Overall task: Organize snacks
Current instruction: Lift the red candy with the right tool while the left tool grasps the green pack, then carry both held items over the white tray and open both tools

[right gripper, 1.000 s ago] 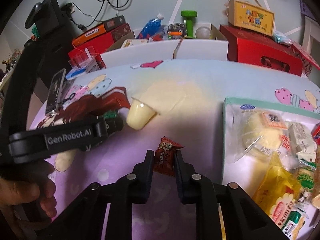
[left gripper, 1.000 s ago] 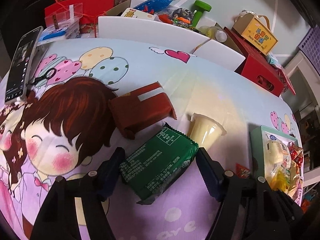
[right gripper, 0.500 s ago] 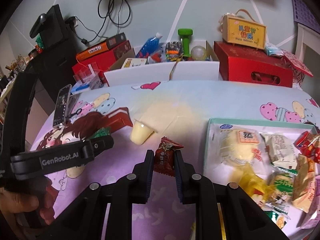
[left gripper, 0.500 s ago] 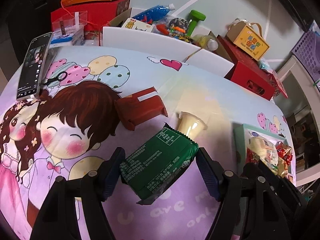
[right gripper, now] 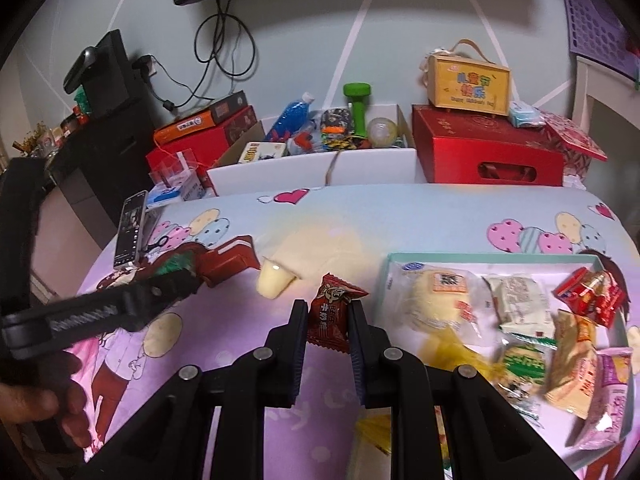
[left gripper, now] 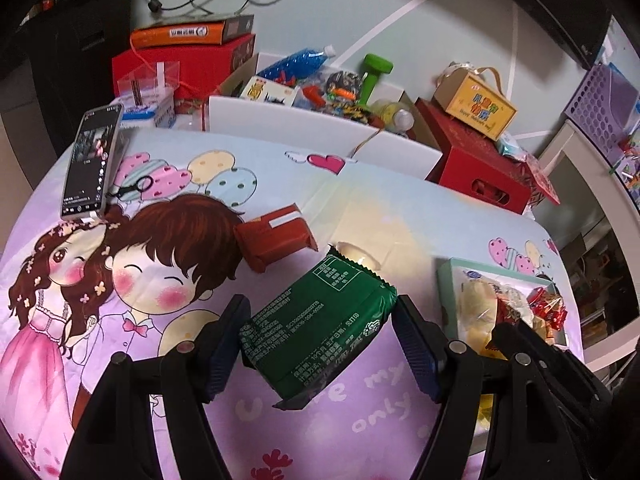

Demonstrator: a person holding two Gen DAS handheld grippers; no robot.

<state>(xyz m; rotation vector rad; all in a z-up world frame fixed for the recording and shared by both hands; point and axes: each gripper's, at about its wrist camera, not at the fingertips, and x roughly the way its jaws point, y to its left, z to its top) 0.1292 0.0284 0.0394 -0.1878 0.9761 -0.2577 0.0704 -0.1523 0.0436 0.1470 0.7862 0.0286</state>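
Note:
My left gripper [left gripper: 320, 326] is shut on a green snack pack [left gripper: 316, 330], held clear above the cartoon tablecloth. In the right wrist view my right gripper [right gripper: 328, 316] is shut on a small red candy wrapper [right gripper: 330, 312], also lifted off the cloth. A red-brown snack pack [left gripper: 276, 238] and a pale jelly cup [right gripper: 274, 282] lie on the cloth beyond both grippers. The mint tray [right gripper: 400, 258] at the right holds several wrapped snacks. The left gripper's body [right gripper: 100, 312] and the hand holding it show at the left of the right wrist view.
A phone [left gripper: 92, 166] lies at the cloth's far left edge. Behind the table stand a white box of toys [right gripper: 316, 170], red boxes [right gripper: 488, 156] and a yellow gift case [right gripper: 468, 80]. A purple basket [left gripper: 600, 100] sits at the far right.
Both grippers have risen with their snacks still held; the table looks farther away. The jelly cup is now partly hidden behind the green pack, and more of the tray shows.

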